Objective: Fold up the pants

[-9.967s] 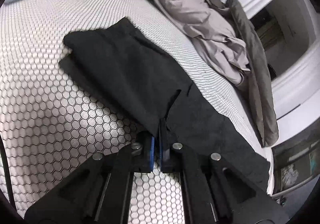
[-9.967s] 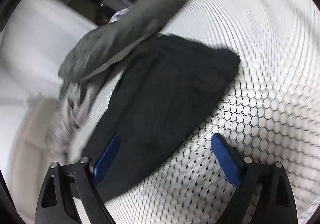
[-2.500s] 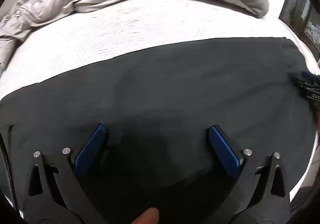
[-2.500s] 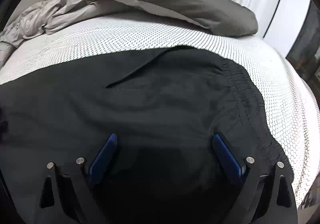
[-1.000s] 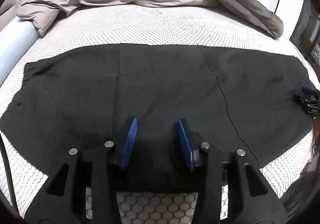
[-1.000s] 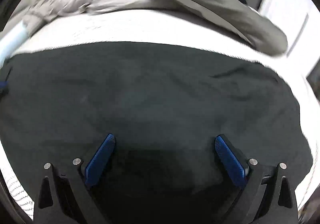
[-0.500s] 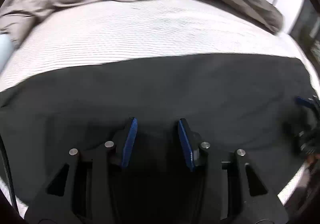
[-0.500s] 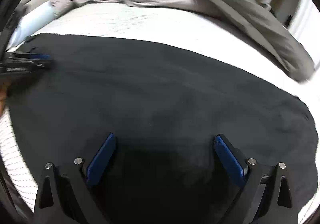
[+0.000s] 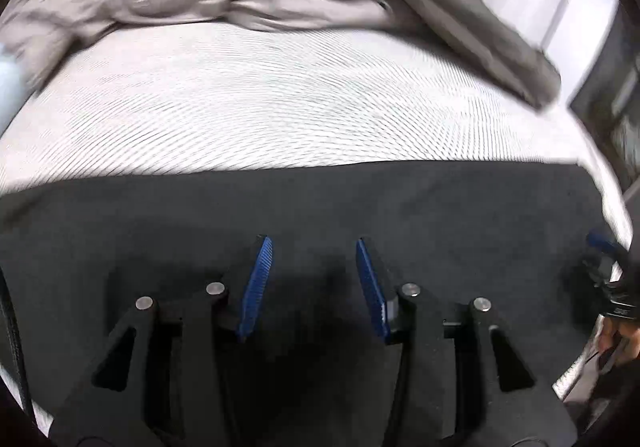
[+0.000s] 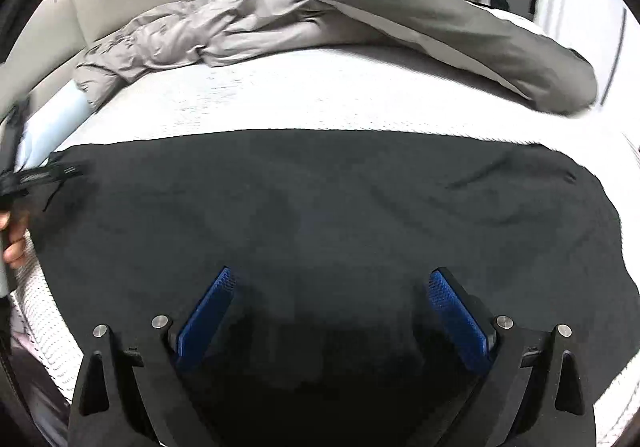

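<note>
Your left gripper (image 9: 312, 279) now hovers half-spread and empty over the pants (image 9: 400, 203), narrower than a few seconds ago; your right gripper (image 10: 328, 311) stays wide and empty. The pants lie flat along the bed's (image 10: 340, 87) near edge, so the next fold can start. The duvet (image 10: 400, 3) sits at the far edge.

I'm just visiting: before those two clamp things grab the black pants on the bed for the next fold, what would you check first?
1. Pants lying flat on the mattress: ok.
2. Left gripper empty, jaws partly apart: ok.
3. Right gripper empty, jaws wide: ok.
4. Rumpled duvet clear of the pants: ok.
5. Jaws lined up on a pants edge: not ok, both hover over the middle.
6. Near pants edge smooth: cannot tell, hidden beneath the grippers.
</note>
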